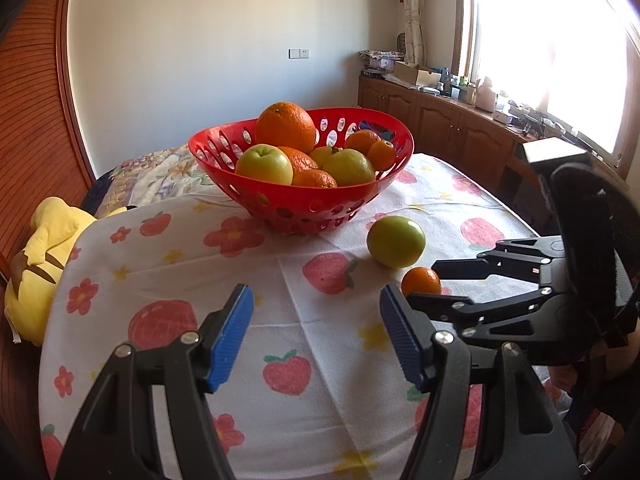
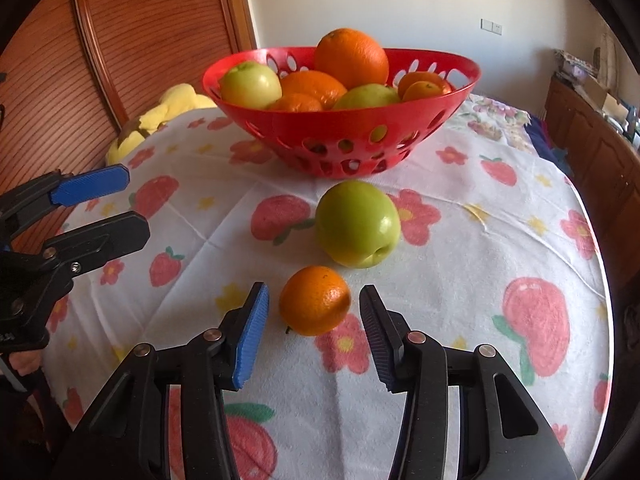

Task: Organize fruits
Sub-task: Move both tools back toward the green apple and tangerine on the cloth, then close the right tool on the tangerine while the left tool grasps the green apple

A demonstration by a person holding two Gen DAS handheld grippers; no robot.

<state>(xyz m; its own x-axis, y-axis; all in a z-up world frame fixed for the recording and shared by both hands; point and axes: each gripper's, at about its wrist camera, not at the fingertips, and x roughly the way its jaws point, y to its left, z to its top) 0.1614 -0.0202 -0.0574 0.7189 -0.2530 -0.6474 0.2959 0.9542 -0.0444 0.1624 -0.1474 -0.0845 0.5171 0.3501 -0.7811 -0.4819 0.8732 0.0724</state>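
Observation:
A small orange (image 2: pixel 315 300) lies on the fruit-print tablecloth (image 2: pixel 460 280), between the fingertips of my right gripper (image 2: pixel 314 292). A gap shows on each side of it, so the gripper is open. Just behind it rests a green apple (image 2: pixel 357 222). Further back stands a red perforated basket (image 2: pixel 400 128) piled with oranges and green apples. My left gripper (image 1: pixel 316 296) hovers open over bare cloth with nothing between its blue pads. In the left wrist view the small orange (image 1: pixel 422 280), green apple (image 1: pixel 396 241) and right gripper (image 1: pixel 420 284) sit to its right, and the basket (image 1: pixel 320 204) stands ahead.
A yellow plush toy (image 1: pixel 44 256) lies off the table's left edge by a wooden slatted door (image 2: pixel 140 40). Low wooden cabinets (image 1: pixel 440 120) with clutter run under the bright window at the right. Bedding shows behind the basket.

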